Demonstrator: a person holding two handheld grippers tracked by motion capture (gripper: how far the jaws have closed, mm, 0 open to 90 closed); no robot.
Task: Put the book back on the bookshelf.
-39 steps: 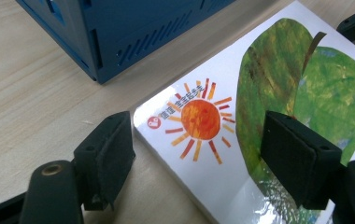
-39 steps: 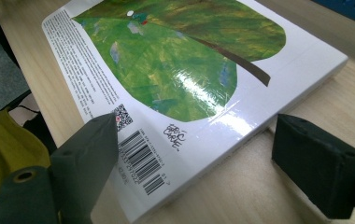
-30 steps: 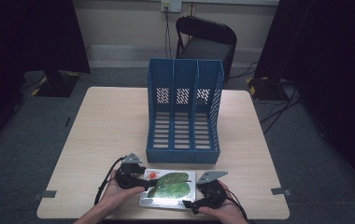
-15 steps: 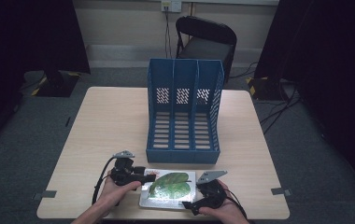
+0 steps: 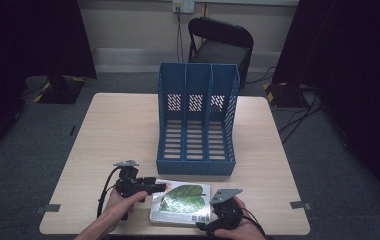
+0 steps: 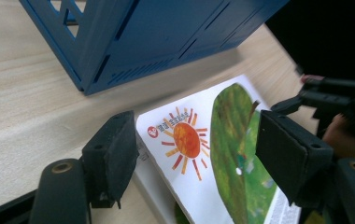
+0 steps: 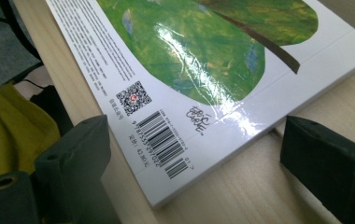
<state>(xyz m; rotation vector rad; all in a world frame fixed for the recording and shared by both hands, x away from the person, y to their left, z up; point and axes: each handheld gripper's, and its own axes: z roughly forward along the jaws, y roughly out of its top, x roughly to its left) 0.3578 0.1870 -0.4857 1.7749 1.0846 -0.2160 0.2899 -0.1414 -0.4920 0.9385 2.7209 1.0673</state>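
A picture book is laid flat near the table's front edge, just in front of the blue file rack. Its long axis is run left to right between the two grippers, with the sun-printed corner turned toward the left gripper and the barcode corner toward the right gripper. The left gripper's jaws are seen spread wide, one on each side of the sun corner — no pad is touching the cover. The right gripper's jaws are likewise spread, with the barcode corner set between them and untouched — a gap is visible on each side.
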